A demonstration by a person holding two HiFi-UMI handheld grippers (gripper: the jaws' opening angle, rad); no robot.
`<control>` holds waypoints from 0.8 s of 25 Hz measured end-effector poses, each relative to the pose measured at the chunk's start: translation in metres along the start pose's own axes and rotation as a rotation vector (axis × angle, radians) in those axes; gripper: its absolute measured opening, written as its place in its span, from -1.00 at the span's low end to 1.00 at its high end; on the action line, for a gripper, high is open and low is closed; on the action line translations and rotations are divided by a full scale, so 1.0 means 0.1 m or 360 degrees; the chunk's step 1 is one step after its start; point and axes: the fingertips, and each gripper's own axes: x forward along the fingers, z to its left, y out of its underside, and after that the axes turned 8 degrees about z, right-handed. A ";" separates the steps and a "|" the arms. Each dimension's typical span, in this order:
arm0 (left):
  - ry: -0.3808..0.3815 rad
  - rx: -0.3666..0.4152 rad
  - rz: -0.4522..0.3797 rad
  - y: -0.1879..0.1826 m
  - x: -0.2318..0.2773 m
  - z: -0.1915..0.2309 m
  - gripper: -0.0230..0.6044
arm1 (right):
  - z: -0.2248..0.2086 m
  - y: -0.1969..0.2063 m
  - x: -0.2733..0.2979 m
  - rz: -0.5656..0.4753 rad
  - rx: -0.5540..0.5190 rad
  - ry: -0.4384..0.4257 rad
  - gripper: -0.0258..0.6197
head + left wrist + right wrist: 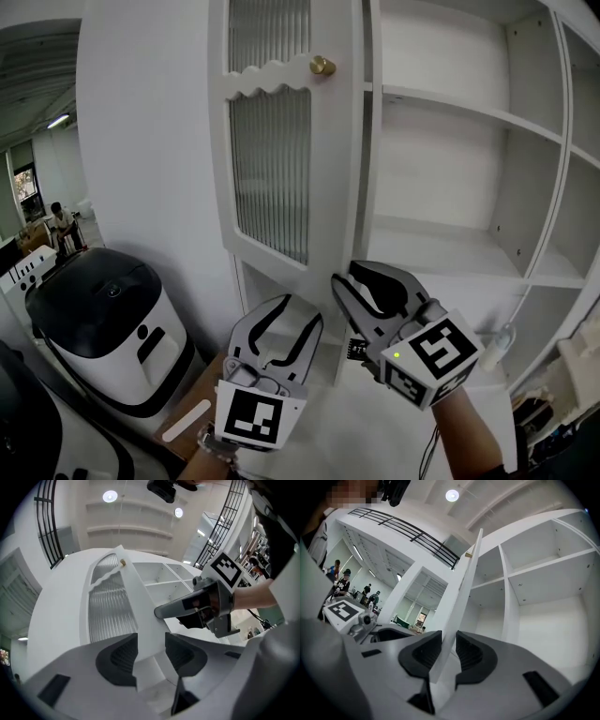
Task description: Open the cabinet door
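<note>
**Cabinet door ajar, right jaws on its edge, left jaws spread below**

A tall white cabinet [441, 178] fills most of the head view. Its right-hand side stands open, showing bare white shelves [473, 111] and upright dividers.

The door [272, 159] hangs at the cabinet's left side. It is a white frame with a wavy crosspiece and two panes of ribbed glass. It stands swung out from the cabinet front, so both gripper views see its thick free edge running up and away from them, with the shelves open to the right of it.

On the floor to the left of the cabinet sits a rounded white machine [103, 328] with a black lid. Beyond it, a few people stand and sit far back in the room.

The right gripper [449, 637] is at the lower end of the door's free edge and points slightly upward. The edge runs straight up between its jaws. Both dark pads look to lie against the white panel, one on each face, so the jaws seem to pinch the door. Its marker cube [436, 361] faces the head camera.

The left gripper [151, 641] sits lower and further left, below the door's bottom rail. Its jaws are spread wide and grip nothing. The door's lower corner shows in the gap between them, but the pads stand clear of it.

A small brass knob [322, 66] sits high on the door, near its free edge, well above both grippers.
</note>
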 end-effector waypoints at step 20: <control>-0.0089 -0.0020 0.0067 0.07 -0.20 -0.29 -0.37 | 0.44 -0.17 -0.10 -0.0080 -0.0024 -0.0169 -0.63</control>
